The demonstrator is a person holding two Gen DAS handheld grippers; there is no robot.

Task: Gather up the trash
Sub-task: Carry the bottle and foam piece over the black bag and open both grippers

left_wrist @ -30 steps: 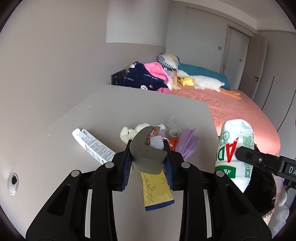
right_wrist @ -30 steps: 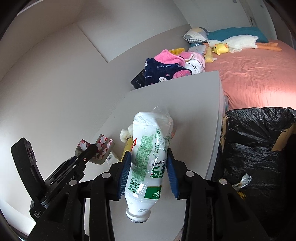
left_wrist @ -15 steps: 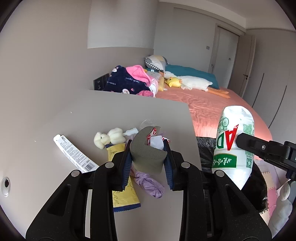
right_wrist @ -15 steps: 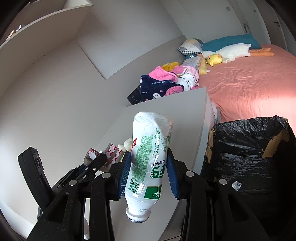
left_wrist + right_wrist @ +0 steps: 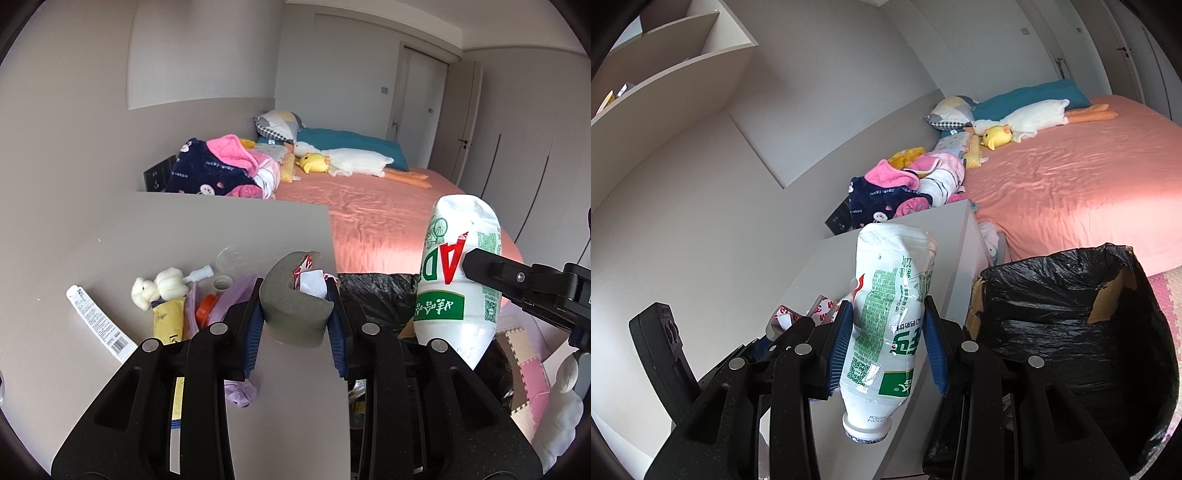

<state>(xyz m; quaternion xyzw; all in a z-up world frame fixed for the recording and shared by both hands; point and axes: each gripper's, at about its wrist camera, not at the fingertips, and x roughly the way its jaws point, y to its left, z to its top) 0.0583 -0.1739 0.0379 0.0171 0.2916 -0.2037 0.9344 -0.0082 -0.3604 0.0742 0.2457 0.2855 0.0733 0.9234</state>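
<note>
My left gripper (image 5: 295, 325) is shut on a crumpled silver wrapper (image 5: 293, 299) with red and white print, held above the grey table's right edge (image 5: 332, 266). My right gripper (image 5: 888, 347) is shut on a white plastic bottle (image 5: 890, 306) with green print, held upside down, cap end toward me. The bottle also shows in the left wrist view (image 5: 458, 280). A bin lined with a black bag (image 5: 1067, 332) stands right of the table, below and right of the bottle. The wrapper also shows in the right wrist view (image 5: 798, 314).
On the table lie a white tube (image 5: 98, 323), a yellow packet (image 5: 166, 321), a cotton-like white clump (image 5: 159, 288), purple plastic (image 5: 240, 393), an orange cap (image 5: 207, 312) and a clear lid (image 5: 232, 256). A bed with a pink sheet (image 5: 388, 218) lies beyond. Foam floor mats (image 5: 524, 354) lie at the right.
Both grippers have moved right and back from the table's trash pile toward the black-bagged bin, each still holding its item. The bin now fills more of the right wrist view.
</note>
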